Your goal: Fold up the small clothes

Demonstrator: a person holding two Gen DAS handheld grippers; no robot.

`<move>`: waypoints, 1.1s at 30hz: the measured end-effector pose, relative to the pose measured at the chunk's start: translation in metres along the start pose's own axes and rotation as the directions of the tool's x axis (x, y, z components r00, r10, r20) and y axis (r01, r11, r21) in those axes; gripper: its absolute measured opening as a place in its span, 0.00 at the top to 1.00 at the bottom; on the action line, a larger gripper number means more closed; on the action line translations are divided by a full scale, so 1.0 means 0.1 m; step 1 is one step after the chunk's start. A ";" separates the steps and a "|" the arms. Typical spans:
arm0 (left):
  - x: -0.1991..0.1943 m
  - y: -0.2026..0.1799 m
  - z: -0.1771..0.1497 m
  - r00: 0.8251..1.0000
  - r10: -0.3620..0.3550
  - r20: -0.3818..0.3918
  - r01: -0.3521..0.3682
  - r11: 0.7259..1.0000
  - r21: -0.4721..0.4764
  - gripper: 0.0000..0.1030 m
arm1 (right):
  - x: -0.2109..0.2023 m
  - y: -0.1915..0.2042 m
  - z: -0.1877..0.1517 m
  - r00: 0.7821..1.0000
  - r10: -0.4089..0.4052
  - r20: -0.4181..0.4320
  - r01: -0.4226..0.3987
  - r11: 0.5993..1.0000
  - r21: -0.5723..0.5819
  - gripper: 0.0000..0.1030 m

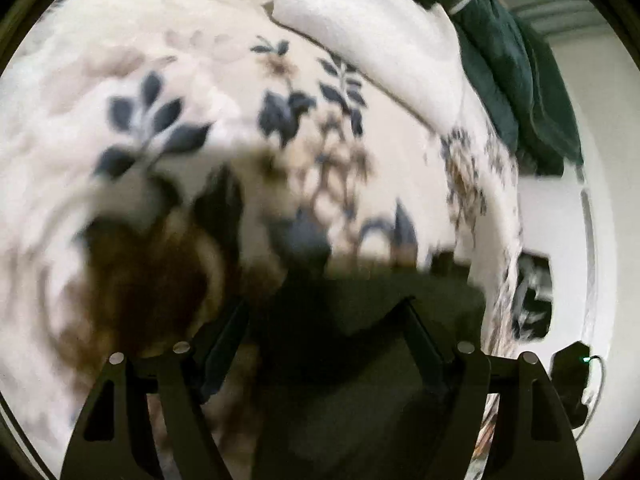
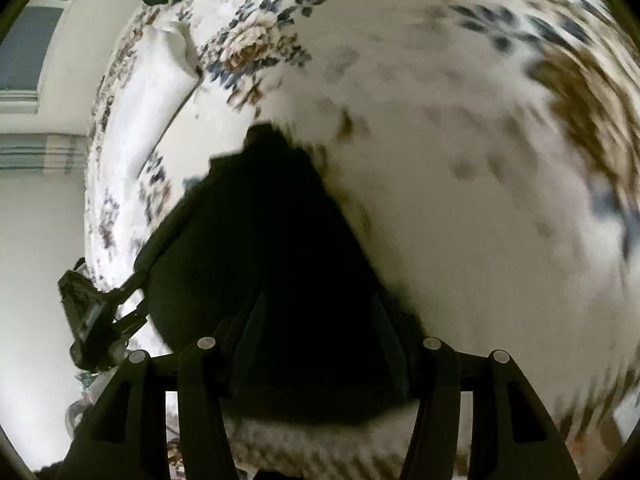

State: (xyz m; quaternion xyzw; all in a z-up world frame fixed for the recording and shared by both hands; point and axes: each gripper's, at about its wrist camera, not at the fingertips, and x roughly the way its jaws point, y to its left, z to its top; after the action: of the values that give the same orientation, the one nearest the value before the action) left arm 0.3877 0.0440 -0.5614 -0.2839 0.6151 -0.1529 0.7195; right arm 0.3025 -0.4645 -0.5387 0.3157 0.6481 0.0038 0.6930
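Note:
A small dark garment [image 1: 360, 320] lies on a white bedspread with blue and brown flowers [image 1: 200, 80]. In the left wrist view my left gripper [image 1: 324, 312] has its fingers spread wide over the garment's near edge; the picture is blurred. In the right wrist view the same dark garment [image 2: 260, 240] fills the space between the spread fingers of my right gripper [image 2: 320, 312]. The left gripper [image 2: 96, 316] shows at the garment's far left edge. I cannot tell whether either gripper touches the cloth.
A white pillow [image 1: 368, 40] lies at the head of the bed, with a dark green cloth [image 1: 512, 72] heaped beyond it. The bed's edge and a pale wall [image 2: 40, 240] are on the left in the right wrist view.

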 end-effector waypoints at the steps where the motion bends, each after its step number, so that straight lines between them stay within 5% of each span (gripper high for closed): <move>1: 0.05 -0.02 0.08 0.999 -0.030 0.017 0.030 1.000 0.005 0.51 | 0.07 0.03 0.12 1.000 0.001 0.000 -0.001 1.000 -0.003 0.44; 3: 0.10 -0.07 0.20 0.999 -0.030 0.026 0.030 0.999 0.015 0.74 | 0.23 0.07 0.33 1.000 -0.011 0.002 0.011 1.000 -0.002 0.44; 6: 0.15 -0.06 0.41 0.997 -0.068 0.038 0.069 0.997 -0.027 0.74 | 0.46 0.13 0.56 1.000 -0.021 -0.007 0.021 1.000 0.000 0.44; 8: 0.12 -0.06 0.49 0.995 -0.099 0.020 0.100 0.994 -0.055 0.69 | 0.52 0.16 0.66 1.000 0.006 -0.013 -0.006 1.000 0.004 0.44; 10: 0.00 -0.10 0.47 0.995 -0.101 0.025 0.101 0.994 -0.028 0.43 | 0.58 0.19 0.73 0.998 0.068 -0.015 -0.068 0.998 0.009 0.44; 12: -0.17 -0.10 0.37 0.996 -0.079 0.044 0.078 0.997 0.016 0.29 | 0.57 0.24 0.75 0.991 0.137 0.009 -0.137 0.991 -0.010 0.72; 13: -0.22 -0.08 0.32 0.996 -0.071 0.048 0.070 0.997 0.023 0.29 | 0.54 0.26 0.76 0.991 0.132 0.028 -0.132 0.991 -0.019 0.89; 17: -0.36 0.08 0.01 0.999 0.004 0.032 -0.005 0.999 0.039 0.29 | 0.41 0.15 0.73 0.991 0.054 0.118 -0.062 0.996 0.063 0.90; 20: -0.39 0.27 -0.27 0.998 0.057 0.006 -0.057 0.998 0.038 0.29 | 0.56 0.05 0.75 0.999 0.007 0.034 -0.011 0.992 0.125 0.88; 21: -0.39 0.33 -0.34 0.997 0.072 -0.008 -0.072 0.997 0.031 0.29 | 0.56 0.10 0.76 1.000 -0.009 0.003 0.009 0.994 0.106 0.87; 23: -0.39 0.43 -0.50 0.999 0.045 -0.032 -0.045 0.999 -0.010 0.29 | 0.42 0.25 0.77 0.999 -0.049 -0.004 0.050 0.997 0.055 0.69; 27: -0.40 0.38 -0.69 0.997 -0.082 -0.013 0.082 0.996 -0.036 0.29 | 0.05 0.88 0.78 1.000 0.022 0.022 -0.019 0.991 -0.130 0.65; 30: -0.23 0.27 -0.74 0.994 -0.109 -0.022 0.108 0.994 -0.015 0.29 | 0.33 1.73 0.75 0.986 0.074 -0.149 -0.124 0.925 -0.358 0.65; 33: -0.08 0.13 -0.77 0.989 -0.144 -0.018 0.145 0.989 0.018 0.30 | 0.90 2.52 0.60 0.952 0.001 -0.306 -0.171 0.830 -0.530 0.65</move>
State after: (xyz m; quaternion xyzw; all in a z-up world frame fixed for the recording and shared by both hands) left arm 0.3100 0.0420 -0.5694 -0.3197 0.5975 -0.2129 0.7039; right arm 0.4723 -0.2515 -0.5100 0.1280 0.6995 0.2684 0.6498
